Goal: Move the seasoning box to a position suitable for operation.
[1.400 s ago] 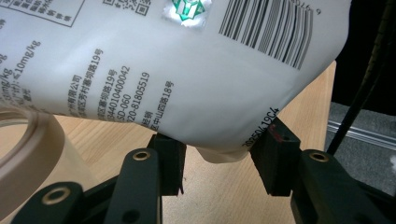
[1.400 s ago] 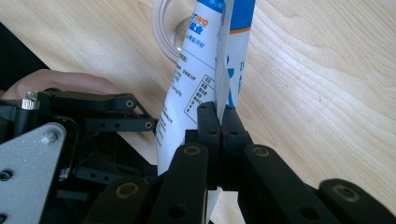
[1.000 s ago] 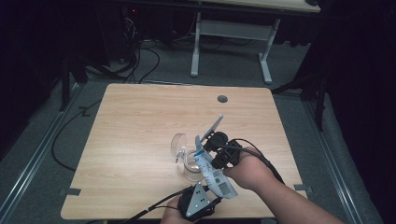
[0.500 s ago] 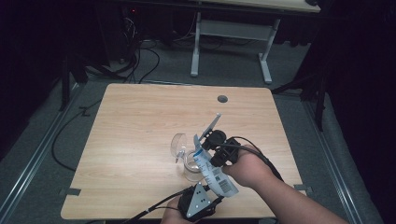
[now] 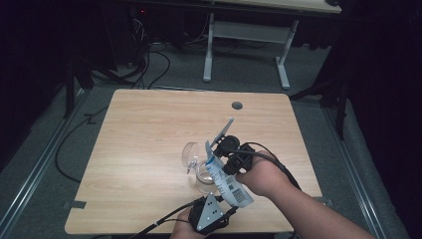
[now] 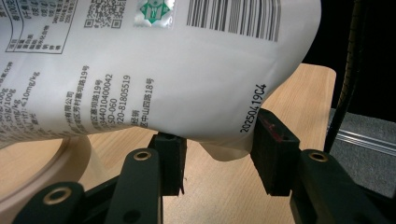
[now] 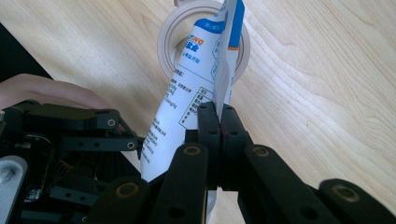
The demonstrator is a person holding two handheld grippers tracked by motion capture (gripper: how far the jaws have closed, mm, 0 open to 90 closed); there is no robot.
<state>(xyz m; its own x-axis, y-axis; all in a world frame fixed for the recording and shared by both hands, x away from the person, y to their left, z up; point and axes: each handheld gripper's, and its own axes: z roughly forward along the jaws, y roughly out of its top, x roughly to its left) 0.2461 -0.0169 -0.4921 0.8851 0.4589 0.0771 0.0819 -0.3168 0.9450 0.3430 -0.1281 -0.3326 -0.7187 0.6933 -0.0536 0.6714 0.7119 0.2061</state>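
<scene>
White plastic pouch (image 5: 226, 181) is held tilted over a glass cup (image 5: 203, 180) on the tabletop (image 5: 139, 139). Its lower end is flanked by the left hand-held gripper (image 6: 217, 156), jaws recently narrowed; its edge is clamped in the right hand-held gripper (image 7: 218, 116).

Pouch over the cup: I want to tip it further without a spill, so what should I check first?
1. Right gripper clamped on the pouch at its edge seam: ok, jaws shut on it.
2. Left gripper gripping the pouch's bottom corner: cannot tell; the corner sits between the jaws, but whether the pads press is unclear.
3. Pouch's upper end over the glass cup: ok, it lies within the rim ring.
4. Glass cup standing upright on the table: ok.
5. Pouch's upper end open: cannot tell.
</scene>
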